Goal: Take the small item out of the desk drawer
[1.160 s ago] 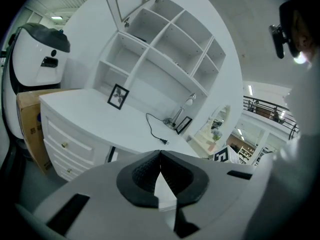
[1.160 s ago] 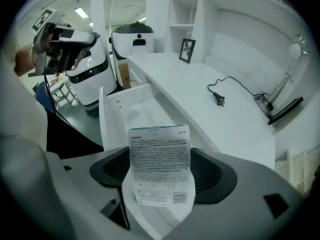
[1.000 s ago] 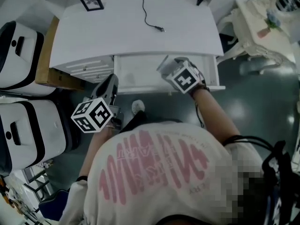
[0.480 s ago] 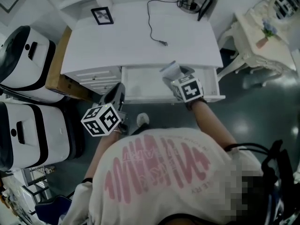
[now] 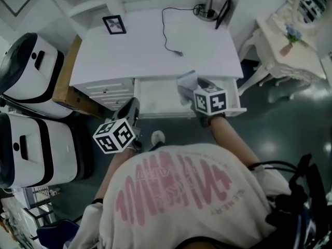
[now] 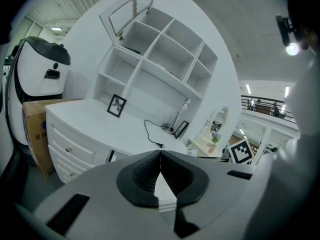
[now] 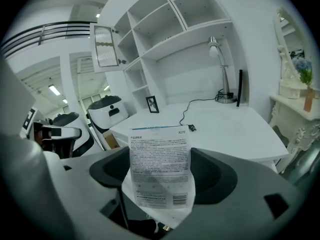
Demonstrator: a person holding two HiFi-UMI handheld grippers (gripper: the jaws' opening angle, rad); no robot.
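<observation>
Packet (image 7: 160,159) with small print is sitting clamped between the wide-spread jaws of the right gripper (image 7: 162,180), which is holding it over the open drawer (image 5: 155,95) under the desk (image 5: 145,51) top. Left gripper (image 6: 160,159) is hovering near the drawer's front left corner, jaw tips pressed together, gripping nothing.

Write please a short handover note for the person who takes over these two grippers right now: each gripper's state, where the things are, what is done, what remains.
Right gripper: shut on the white printed packet, held above the open drawer, in front of the desk.
Left gripper: shut, empty, low by the drawer's left front.
Done: drawer open, packet lifted out.
Left: probably set the packet down, perhaps on the desk top; the drawer is not yet closed.
</observation>
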